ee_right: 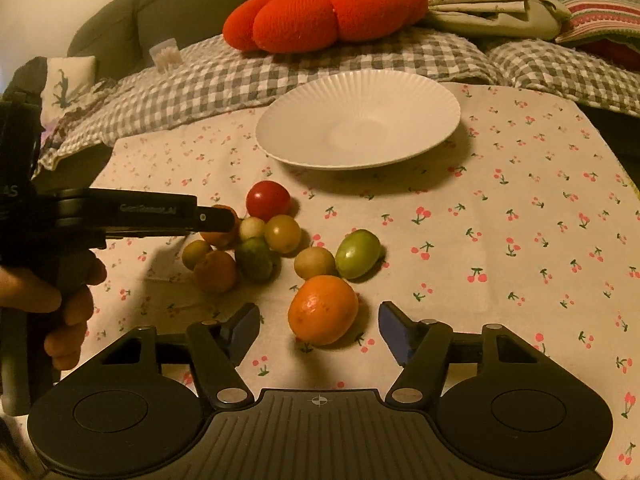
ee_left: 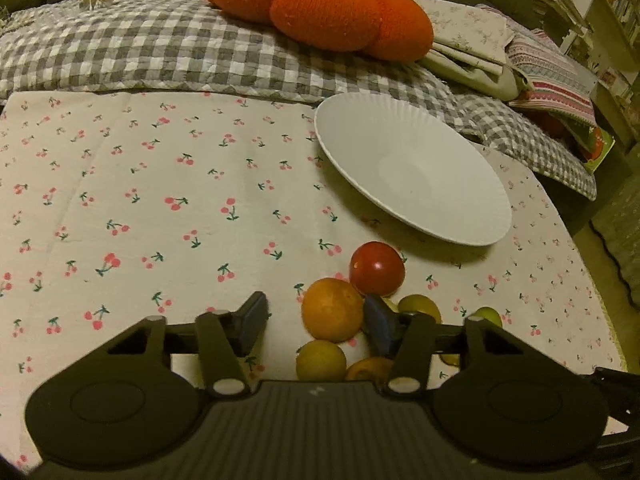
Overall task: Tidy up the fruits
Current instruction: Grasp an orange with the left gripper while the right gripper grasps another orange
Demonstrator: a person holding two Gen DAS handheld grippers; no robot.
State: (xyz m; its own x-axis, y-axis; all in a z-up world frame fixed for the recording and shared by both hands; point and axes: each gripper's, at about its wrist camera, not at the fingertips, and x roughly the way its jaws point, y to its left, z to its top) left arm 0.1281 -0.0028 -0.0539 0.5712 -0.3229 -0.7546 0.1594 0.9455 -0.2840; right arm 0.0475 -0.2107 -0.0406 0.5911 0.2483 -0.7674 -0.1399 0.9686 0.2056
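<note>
Left hand-held gripper (ee_left: 316, 320) with jaws apart around an orange (ee_left: 332, 309) in the fruit cluster, pads not clearly pressing, right hand-held gripper (ee_right: 319, 326) released, straddling a second orange (ee_right: 323, 309) nearer the desk's front edge, empty white plate (ee_right: 296, 120) toward the back edge.

We see a glossy red tomato (ee_right: 267, 200), matt ribbed plate (ee_right: 416, 92), printed cloth (ee_right: 520, 220), and seemingly knitted cushion (ee_right: 332, 12).
</note>
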